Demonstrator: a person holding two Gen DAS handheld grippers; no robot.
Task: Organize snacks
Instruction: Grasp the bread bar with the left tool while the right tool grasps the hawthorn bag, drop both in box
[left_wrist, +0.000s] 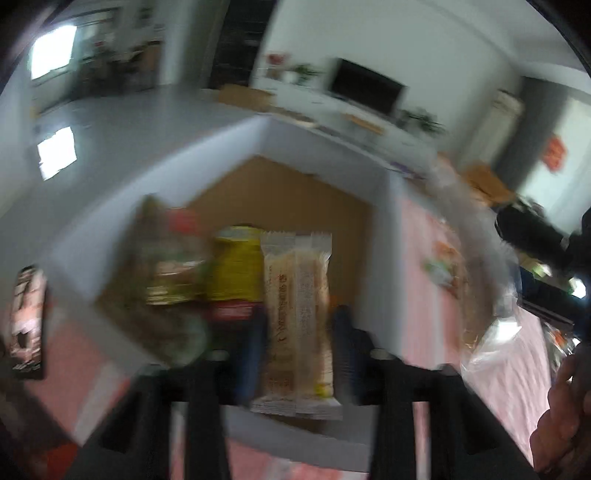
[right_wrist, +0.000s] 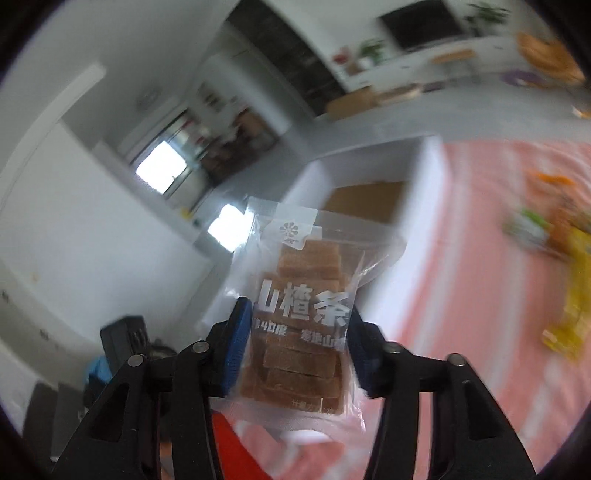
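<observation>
Left gripper, jaws partly open, clasps a pale wafer pack held lengthwise between blue pads, above a white box containing blurred snacks. Right gripper, likewise part-open, grips a clear bag of brown bars, raised over the pink tablecloth near the box.

The white box stands open-topped, its far brown floor bare, while green, yellow and red packets crowd its near left side.
</observation>
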